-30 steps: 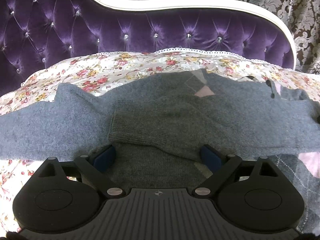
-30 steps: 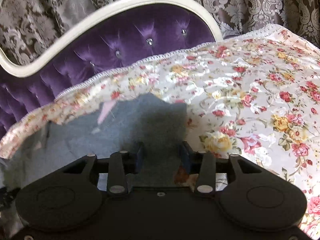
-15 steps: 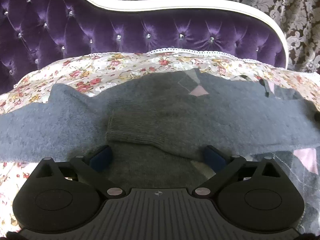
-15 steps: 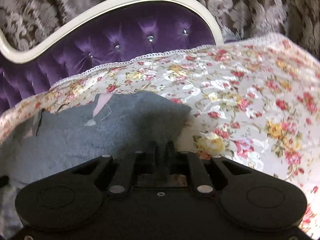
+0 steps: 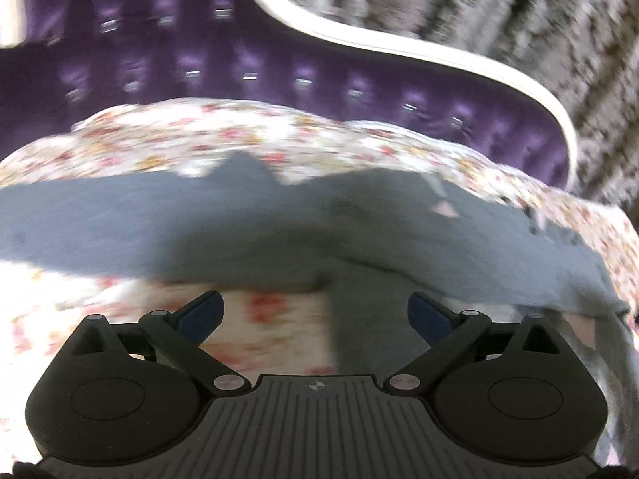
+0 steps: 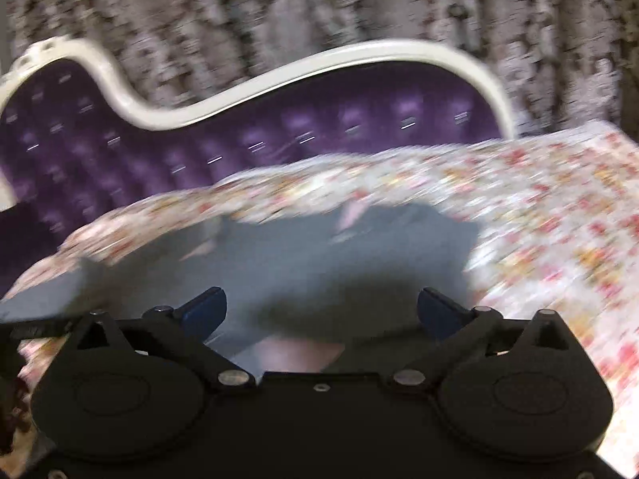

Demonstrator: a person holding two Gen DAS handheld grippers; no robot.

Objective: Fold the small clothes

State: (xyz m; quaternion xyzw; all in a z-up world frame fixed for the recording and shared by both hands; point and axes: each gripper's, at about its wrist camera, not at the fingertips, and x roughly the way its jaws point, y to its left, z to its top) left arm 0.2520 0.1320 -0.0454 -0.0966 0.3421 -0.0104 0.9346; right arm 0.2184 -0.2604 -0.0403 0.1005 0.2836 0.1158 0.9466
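Both the left gripper point(image 5: 315, 315) and right gripper point(image 6: 321, 313) are hanging wide open, fingers gripping nothing. With neither holding the sweater point(image 5: 279, 223), its fold is likely slipping loose on the glossy bedspread point(image 6: 539, 215).

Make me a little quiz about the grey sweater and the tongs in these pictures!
1. True or false: the left tongs are open.
2. What does the grey sweater lie on? A) a wooden floor B) a flowery bedspread C) a blue chair
3. Fill in: the padded headboard behind the bed is ____ in colour.

Key: 1 true: the jaws stand wide apart, holding nothing. 2 B. 3 purple. The right tongs are open too, above the sweater.
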